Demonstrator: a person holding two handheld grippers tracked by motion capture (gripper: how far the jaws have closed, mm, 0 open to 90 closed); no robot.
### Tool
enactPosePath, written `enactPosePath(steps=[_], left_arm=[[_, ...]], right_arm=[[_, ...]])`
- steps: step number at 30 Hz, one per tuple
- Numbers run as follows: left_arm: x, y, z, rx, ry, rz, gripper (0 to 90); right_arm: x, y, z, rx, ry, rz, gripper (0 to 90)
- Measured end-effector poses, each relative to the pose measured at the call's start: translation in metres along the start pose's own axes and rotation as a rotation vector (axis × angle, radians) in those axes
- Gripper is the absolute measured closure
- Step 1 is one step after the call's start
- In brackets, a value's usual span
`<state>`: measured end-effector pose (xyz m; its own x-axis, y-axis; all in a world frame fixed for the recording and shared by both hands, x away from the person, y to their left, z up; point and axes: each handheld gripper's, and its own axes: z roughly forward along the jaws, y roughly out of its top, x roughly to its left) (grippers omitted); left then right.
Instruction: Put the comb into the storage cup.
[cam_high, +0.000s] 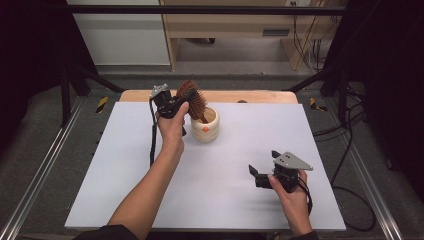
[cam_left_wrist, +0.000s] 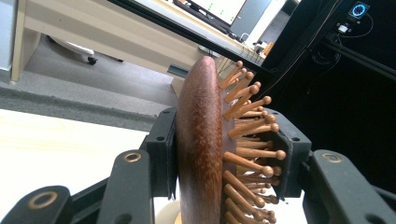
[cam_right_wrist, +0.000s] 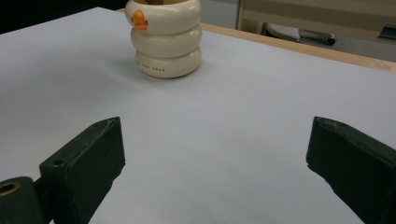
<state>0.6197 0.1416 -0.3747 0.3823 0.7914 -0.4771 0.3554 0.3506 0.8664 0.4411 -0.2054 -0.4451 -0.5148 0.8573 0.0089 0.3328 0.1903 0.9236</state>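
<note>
A brown wooden hairbrush (cam_high: 192, 98) with peg bristles stands with its handle down in a cream ringed cup (cam_high: 205, 125) near the back middle of the white table. My left gripper (cam_high: 179, 102) is shut on the brush head (cam_left_wrist: 201, 144), one jaw on its smooth back and one among the bristles. The cup (cam_right_wrist: 164, 38) bears a small orange mark and some lettering. Near the front right, my right gripper (cam_high: 261, 170) rests low over the table, open, with nothing between its jaws (cam_right_wrist: 215, 163).
The white sheet (cam_high: 125, 165) covers most of a wooden tabletop (cam_high: 260, 96), whose far edge shows behind the cup. Black frame bars and cables run along both sides. A wooden desk (cam_high: 235, 25) stands beyond the table.
</note>
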Motion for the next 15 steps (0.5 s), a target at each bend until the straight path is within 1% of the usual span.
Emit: enactPosePath(steps=[6,15], left_arm=[[0.0013,-0.0004,-0.0012,-0.002,0.0,-0.008,51.6],[0.0051,-0.001,-0.0015,-0.007,0.003,-0.035,51.5]], right_arm=[[0.0002,-0.0001,0.0,0.003,0.0,-0.001,4.6],[0.0002,-0.0002,0.0003,0.003,0.001,-0.001,4.6]])
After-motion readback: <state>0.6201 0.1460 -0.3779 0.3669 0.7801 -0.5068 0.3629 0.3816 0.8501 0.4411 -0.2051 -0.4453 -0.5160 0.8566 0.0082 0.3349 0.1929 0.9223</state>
